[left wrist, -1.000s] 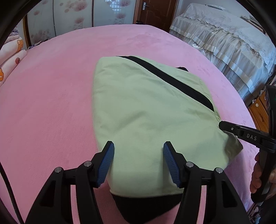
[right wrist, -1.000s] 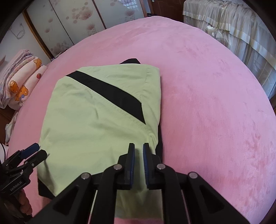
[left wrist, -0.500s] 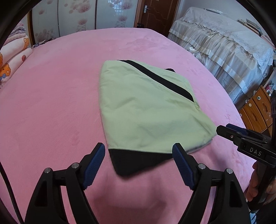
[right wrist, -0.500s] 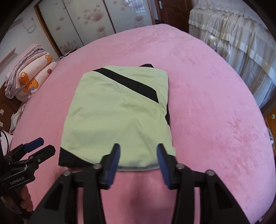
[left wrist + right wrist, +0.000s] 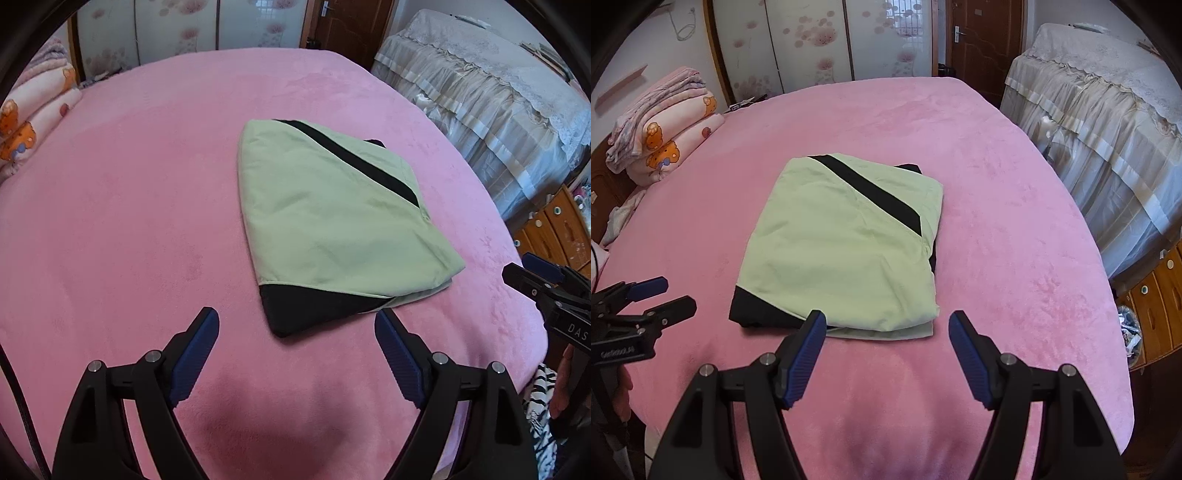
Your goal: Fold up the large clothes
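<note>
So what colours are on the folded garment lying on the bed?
Pale green folded garment with a black diagonal stripe and black corner; clearest in the right wrist view.

Both wrist cameras look steeply down from near, sharing the folded garment on the bed.

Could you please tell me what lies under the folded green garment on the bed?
Under the folded green garment, black fabric layers peek out at the near left corner, all resting on the pink bed cover. How those hidden layers lie cannot be seen.
</note>
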`<state>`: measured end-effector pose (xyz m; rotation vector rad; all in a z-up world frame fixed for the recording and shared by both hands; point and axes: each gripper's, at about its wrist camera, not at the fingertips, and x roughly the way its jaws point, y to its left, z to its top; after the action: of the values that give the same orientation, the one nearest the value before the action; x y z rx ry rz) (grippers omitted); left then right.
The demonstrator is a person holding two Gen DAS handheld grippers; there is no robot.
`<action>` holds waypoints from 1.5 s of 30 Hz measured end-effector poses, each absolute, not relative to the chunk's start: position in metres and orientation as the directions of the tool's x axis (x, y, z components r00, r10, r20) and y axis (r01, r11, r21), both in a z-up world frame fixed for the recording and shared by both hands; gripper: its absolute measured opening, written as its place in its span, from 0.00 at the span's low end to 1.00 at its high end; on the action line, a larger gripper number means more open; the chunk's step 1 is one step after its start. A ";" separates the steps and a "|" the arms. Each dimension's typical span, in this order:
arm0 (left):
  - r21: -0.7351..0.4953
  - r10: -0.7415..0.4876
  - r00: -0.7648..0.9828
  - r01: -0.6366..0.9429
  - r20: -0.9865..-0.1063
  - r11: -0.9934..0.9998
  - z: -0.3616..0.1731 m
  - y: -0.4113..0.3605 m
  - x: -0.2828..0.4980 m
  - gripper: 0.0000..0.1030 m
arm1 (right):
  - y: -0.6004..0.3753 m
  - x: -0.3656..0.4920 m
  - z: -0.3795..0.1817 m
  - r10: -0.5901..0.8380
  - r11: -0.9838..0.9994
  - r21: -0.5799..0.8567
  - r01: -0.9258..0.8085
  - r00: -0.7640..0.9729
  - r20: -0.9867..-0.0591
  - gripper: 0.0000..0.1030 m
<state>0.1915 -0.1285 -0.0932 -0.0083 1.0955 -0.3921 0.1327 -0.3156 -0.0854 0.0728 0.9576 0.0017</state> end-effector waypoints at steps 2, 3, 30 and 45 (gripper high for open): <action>-0.236 -0.338 0.358 0.300 -0.870 0.924 -0.098 -0.124 0.202 0.83 | -0.322 0.136 -0.084 0.055 0.995 0.092 0.035 0.573 -0.818 0.67; -0.258 -0.352 0.337 0.293 -0.873 0.921 -0.101 -0.122 0.207 0.83 | -0.326 0.139 -0.085 0.075 0.993 0.116 0.036 0.567 -0.820 0.67; -0.480 -0.499 0.108 0.162 -0.860 0.862 -0.224 -0.136 0.315 0.83 | -0.402 0.263 -0.213 0.414 0.878 0.472 0.085 0.364 -0.835 0.67; -0.549 -0.572 0.100 0.188 -0.814 0.814 -0.245 -0.161 0.345 0.92 | -0.392 0.301 -0.242 0.571 0.790 0.613 0.003 0.357 -0.739 0.69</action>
<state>0.3451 -0.1610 -0.2447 -0.3430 1.3624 -0.5779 0.3006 -0.3924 -0.2418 0.5782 1.1605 0.3944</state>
